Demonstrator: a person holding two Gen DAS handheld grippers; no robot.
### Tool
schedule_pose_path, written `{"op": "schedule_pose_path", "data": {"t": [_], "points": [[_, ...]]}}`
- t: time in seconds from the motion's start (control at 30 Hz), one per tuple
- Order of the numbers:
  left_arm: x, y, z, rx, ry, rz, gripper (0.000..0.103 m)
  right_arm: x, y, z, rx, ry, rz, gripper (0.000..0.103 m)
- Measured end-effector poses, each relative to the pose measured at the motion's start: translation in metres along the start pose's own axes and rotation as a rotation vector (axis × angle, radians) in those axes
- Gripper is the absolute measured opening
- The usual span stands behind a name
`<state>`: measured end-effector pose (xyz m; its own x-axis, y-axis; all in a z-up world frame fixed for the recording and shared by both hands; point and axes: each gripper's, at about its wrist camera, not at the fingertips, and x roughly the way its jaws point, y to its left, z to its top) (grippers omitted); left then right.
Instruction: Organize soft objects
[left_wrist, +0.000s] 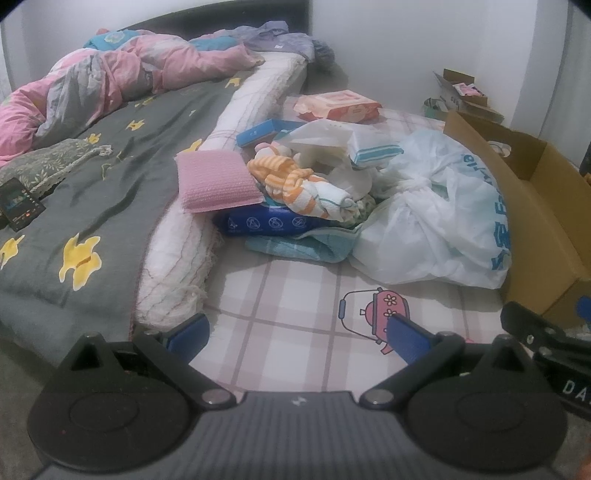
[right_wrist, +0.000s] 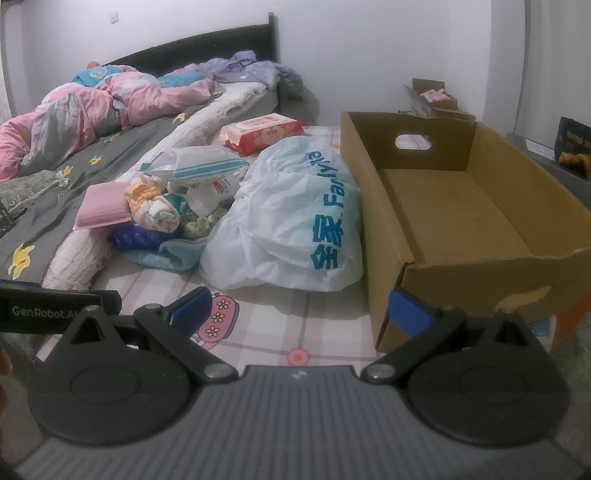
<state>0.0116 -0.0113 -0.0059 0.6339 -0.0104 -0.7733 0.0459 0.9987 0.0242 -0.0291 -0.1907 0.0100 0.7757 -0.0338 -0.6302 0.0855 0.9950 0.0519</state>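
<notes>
A heap of soft things lies on the checked sheet (left_wrist: 280, 306): a pink sponge pad (left_wrist: 216, 181), an orange-striped cloth bundle (left_wrist: 291, 181), a blue packet (left_wrist: 266, 221), a teal towel (left_wrist: 299, 249) and a knotted white plastic bag (left_wrist: 436, 218). In the right wrist view the bag (right_wrist: 291, 218) lies left of an empty cardboard box (right_wrist: 461, 206). My left gripper (left_wrist: 295, 332) is open and empty, low over the sheet in front of the heap. My right gripper (right_wrist: 299, 314) is open and empty, in front of the bag and the box's near left corner.
A grey blanket with yellow flowers (left_wrist: 85, 206) and a pink duvet (left_wrist: 110, 77) cover the bed's left side. A pink wipes pack (right_wrist: 262, 133) lies behind the heap. Small cartons (right_wrist: 432, 98) stand by the far wall. A phone (left_wrist: 20, 208) lies on the blanket.
</notes>
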Motion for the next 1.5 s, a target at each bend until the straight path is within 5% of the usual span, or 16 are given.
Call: {"op": "schedule_pose_path", "data": {"t": [1.5], "points": [[-0.002,0.012,0.006,-0.007,-0.013,0.01,0.103,-0.006,0.002,0.005,0.012,-0.029,0.009,0.102]]}}
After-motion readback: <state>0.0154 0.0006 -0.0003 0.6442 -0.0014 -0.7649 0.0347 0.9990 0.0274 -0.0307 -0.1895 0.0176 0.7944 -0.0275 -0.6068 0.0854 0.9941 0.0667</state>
